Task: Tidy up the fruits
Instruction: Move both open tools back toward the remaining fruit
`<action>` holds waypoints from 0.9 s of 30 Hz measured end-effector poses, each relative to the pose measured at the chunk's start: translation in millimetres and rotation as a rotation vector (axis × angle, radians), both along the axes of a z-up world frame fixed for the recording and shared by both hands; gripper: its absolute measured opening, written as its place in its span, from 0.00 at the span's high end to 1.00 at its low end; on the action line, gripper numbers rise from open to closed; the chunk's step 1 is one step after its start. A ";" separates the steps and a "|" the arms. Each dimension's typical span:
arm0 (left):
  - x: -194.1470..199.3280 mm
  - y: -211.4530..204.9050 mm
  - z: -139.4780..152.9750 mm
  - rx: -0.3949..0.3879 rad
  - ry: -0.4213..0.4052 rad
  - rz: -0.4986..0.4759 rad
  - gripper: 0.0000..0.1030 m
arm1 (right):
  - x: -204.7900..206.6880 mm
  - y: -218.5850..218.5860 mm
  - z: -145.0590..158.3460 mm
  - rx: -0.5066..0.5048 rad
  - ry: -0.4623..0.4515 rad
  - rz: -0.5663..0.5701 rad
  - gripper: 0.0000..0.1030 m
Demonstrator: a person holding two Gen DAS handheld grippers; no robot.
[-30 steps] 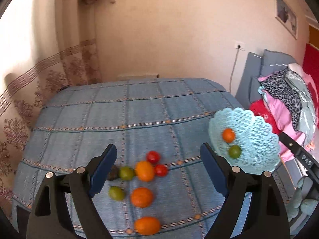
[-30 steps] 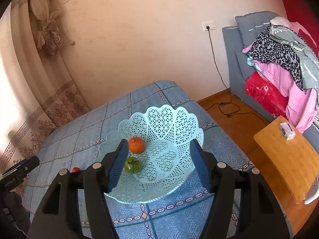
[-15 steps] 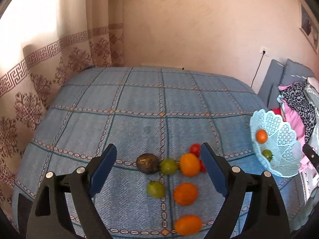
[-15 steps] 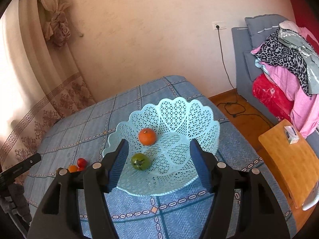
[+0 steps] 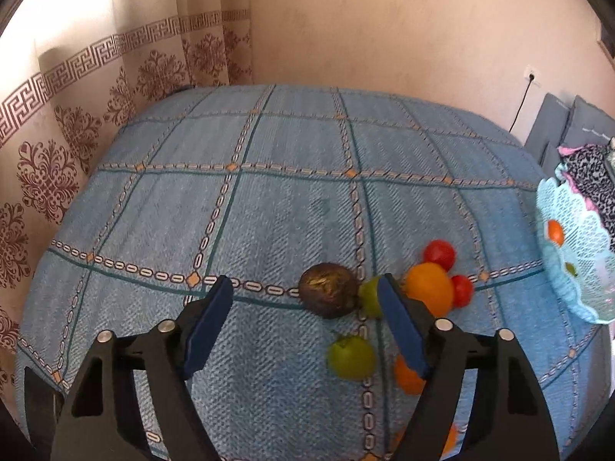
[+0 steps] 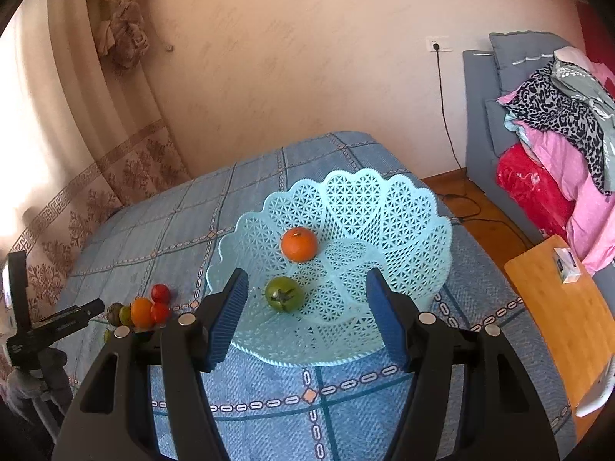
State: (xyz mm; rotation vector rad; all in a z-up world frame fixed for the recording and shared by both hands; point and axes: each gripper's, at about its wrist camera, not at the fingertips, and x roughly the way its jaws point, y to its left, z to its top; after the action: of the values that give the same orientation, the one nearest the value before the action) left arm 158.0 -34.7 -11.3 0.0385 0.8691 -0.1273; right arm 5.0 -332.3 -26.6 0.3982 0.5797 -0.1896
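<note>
Loose fruits lie on the blue patterned cloth: a dark brown fruit, green ones, oranges and small red ones. My left gripper is open and empty, just short of the brown fruit, its right finger overlapping the cluster. My right gripper is open and empty, above the near rim of the light-blue lattice basket, which holds an orange and a green tomato. The basket also shows in the left wrist view.
A patterned curtain hangs along the left of the table. A sofa with piled clothes stands at the right, with a wooden side table beside the cloth's edge. The fruit cluster and left gripper show left in the right wrist view.
My left gripper has swung left and come down closer to the loose fruits; the brown fruit now lies between its fingers' line. The right gripper has shifted slightly over the basket.
</note>
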 end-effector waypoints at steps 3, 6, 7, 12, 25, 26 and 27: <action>3.2 1.5 -12.3 0.024 0.023 -0.018 0.36 | 1.2 1.7 -2.2 -0.004 0.005 0.004 0.37; 2.6 1.0 -17.7 0.038 0.025 -0.039 0.36 | 3.2 2.8 -4.3 -0.003 0.012 0.007 0.37; 2.8 -0.2 -19.4 0.044 0.025 -0.050 0.36 | 4.2 3.8 -5.8 -0.004 0.016 0.010 0.37; 7.3 -9.1 -25.8 0.073 0.027 -0.083 0.36 | 6.6 8.9 -8.5 -0.010 0.027 0.026 0.37; 11.0 -15.1 -26.9 0.047 -0.005 -0.214 0.59 | 13.3 32.6 -16.2 -0.034 0.057 0.090 0.37; 8.8 -17.8 -27.2 0.059 -0.015 -0.218 0.59 | 14.8 35.7 -17.4 -0.035 0.061 0.100 0.37; 6.5 -20.6 -27.6 0.073 -0.025 -0.221 0.59 | 16.1 39.4 -18.6 -0.036 0.065 0.112 0.37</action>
State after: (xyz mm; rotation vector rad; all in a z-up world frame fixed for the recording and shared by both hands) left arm 164.5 -55.3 -38.9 0.2044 0.8423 -0.3017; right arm 21.1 -293.0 -45.2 0.3249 0.6600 -0.1055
